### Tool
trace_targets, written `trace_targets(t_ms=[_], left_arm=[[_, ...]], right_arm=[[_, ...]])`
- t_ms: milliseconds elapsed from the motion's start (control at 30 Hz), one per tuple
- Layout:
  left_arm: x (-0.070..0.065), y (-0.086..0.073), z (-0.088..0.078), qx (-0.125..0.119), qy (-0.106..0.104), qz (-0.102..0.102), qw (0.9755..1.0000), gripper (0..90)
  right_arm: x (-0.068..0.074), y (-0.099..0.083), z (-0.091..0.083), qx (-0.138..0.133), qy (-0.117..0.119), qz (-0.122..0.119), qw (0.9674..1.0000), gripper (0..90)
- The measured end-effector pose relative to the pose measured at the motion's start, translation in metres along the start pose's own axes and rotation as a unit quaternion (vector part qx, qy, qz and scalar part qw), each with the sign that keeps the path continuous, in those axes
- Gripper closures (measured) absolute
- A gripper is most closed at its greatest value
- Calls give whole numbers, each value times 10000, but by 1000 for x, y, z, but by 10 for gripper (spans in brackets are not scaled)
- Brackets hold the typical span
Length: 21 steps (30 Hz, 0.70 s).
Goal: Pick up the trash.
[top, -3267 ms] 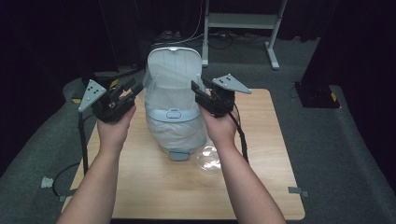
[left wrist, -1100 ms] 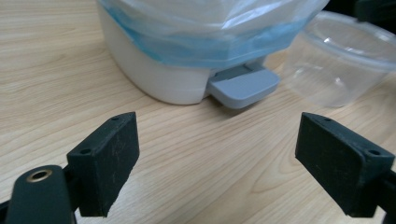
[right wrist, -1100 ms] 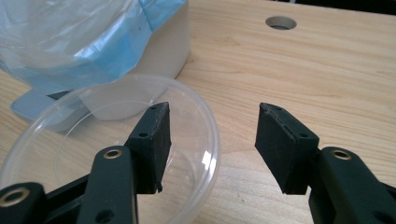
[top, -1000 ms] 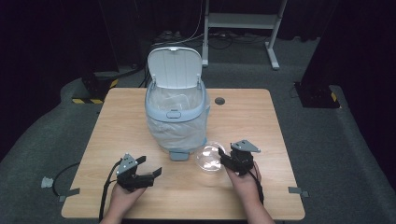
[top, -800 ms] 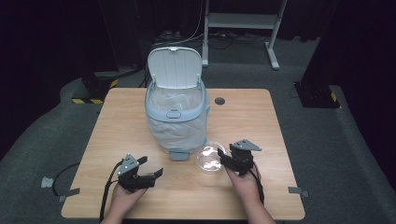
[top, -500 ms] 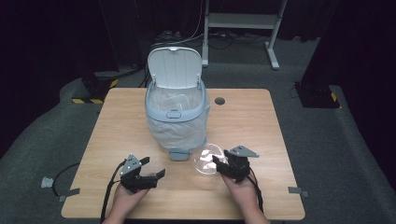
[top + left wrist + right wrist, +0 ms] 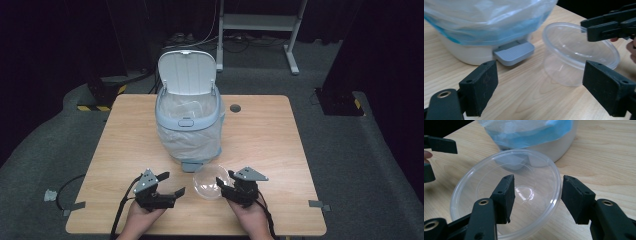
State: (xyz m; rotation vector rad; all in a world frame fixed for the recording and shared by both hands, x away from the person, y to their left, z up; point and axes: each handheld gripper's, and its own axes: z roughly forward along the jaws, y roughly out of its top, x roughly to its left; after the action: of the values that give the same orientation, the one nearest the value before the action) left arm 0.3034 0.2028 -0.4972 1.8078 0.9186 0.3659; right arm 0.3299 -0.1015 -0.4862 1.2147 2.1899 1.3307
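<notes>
From above, your right gripper [image 7: 223, 183] reaches the clear plastic bowl [image 7: 209, 182] on the tabletop [image 7: 270, 140], before the pedal bin [image 7: 188, 117]. Your left gripper [image 7: 541, 87] looks between wide, empty jaws at the bowl. The right gripper's view shows open jaws straddling its rim, unclamped; closing seems next.

Bin [image 7: 189, 125] blocks table [image 7: 270, 135] centre; bowl [image 7: 209, 181] just before pedal [image 7: 192, 165]; flanks open.

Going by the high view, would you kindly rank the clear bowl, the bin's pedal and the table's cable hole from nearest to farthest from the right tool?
1. Clear bowl, at the right tool.
2. Pedal, at the bin's foot.
3. Cable hole, near the far edge.
</notes>
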Motion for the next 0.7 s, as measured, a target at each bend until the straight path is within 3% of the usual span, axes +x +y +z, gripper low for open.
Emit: trace_targets(t_ms=[233, 533, 600, 700], left_arm=[[-8, 1, 2, -92, -111, -8, 9999, 134], [-6, 0, 1, -33, 33, 5, 10000, 143], [-5, -3, 1, 43, 106, -28, 9999, 152], [-4, -4, 1, 61, 21, -122, 9999, 153]], right_arm=[[15, -1, 8, -50, 108, -57, 9999, 441], [38, 5, 20, -42, 57, -406, 9992, 447], [39, 8, 19, -37, -41, -582, 9983, 467], [35, 9, 11, -89, -103, -506, 9986, 483]])
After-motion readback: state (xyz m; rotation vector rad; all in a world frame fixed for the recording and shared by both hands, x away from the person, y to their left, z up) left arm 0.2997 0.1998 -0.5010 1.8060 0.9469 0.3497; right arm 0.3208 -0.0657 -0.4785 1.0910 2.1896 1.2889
